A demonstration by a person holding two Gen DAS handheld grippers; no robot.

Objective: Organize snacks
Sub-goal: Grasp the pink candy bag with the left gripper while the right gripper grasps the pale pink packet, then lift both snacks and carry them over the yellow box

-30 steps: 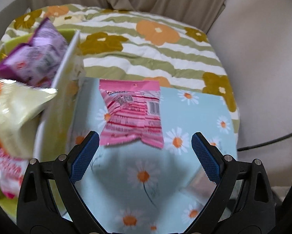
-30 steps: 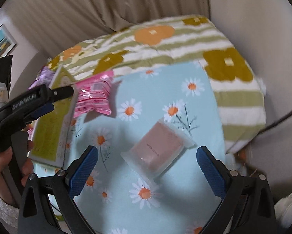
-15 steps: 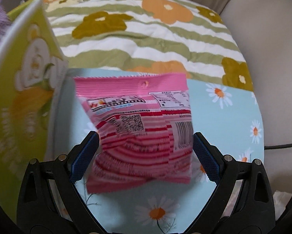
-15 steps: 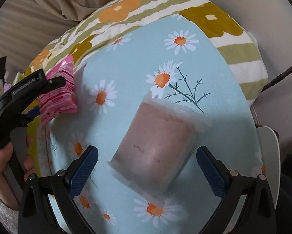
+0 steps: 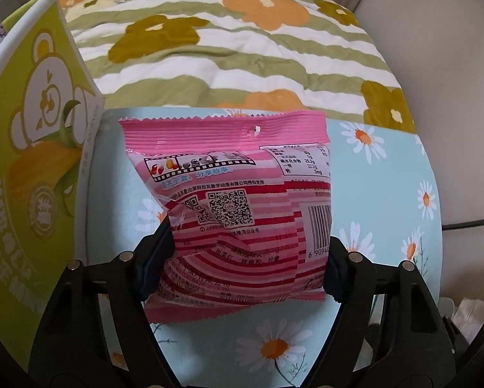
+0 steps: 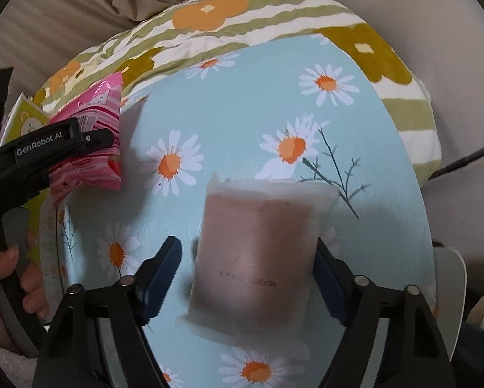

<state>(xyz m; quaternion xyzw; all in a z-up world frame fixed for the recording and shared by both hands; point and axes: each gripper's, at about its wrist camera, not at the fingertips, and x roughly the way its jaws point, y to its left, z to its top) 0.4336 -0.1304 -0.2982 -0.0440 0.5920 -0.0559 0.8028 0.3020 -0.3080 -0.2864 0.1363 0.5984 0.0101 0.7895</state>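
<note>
Where the pink striped snack packet [image 5: 242,207] lies back-side up on the daisy-print worktop [image 5: 381,194], the left tool [image 5: 245,258] has just been closing and now clenches it: both blue pads press into the packet's side edges, and the film is crumpled at the left pad. The packet shows QR codes, a barcode and a nutrition table, with its crimped top seal pointing away from the camera.

Just beside it to the left stands a green box [image 5: 32,168] printed with a cartoon bear, its wall close to the packet's edge.

Seen from the right wrist, a frosted pouch with a pinkish-brown filling [image 6: 258,255] lies on the same light-blue worktop, a faint date code printed near its lower end. The right tool [image 6: 245,274] has also just been closing around it; its right pad meets the pouch's edge, while the left pad stands a little apart from the other edge, so the grip is not complete. The picture is slightly blurred there.

Farther left in that view, a hand [image 6: 12,278] holds the handle of the left tool over the pink packet. Beyond the worktop lies a striped blanket with orange and olive flowers [image 5: 242,48].
</note>
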